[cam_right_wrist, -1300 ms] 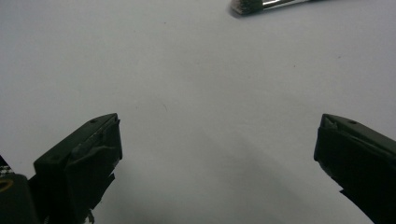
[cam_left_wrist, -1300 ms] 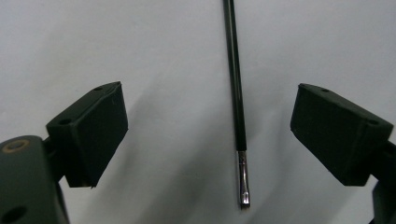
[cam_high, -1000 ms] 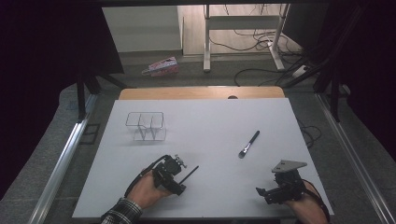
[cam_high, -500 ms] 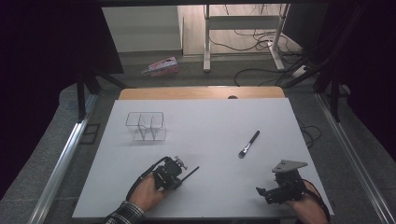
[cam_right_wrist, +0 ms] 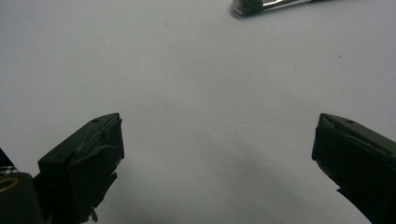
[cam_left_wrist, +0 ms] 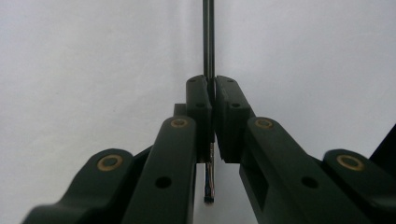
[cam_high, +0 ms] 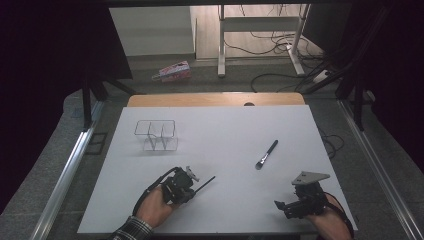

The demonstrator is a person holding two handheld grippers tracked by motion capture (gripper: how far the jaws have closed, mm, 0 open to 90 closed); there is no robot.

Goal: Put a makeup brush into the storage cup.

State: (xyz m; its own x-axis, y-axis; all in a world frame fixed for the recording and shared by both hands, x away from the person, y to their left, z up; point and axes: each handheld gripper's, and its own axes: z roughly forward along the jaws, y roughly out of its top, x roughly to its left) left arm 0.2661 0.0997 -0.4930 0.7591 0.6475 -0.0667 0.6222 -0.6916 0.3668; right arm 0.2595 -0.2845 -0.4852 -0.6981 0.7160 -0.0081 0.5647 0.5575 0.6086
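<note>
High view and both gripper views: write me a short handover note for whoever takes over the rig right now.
Left gripper: shut on the thin black stick, low over the white table.
Right gripper: open, nothing between its jaws, near the table's front right corner.
Makeup brush lies loose right of centre. Clear organizer stands far left with nothing visible inside.
Done: stick gripped.
Left, probably: move the stick to the organizer, then the brush.
</note>
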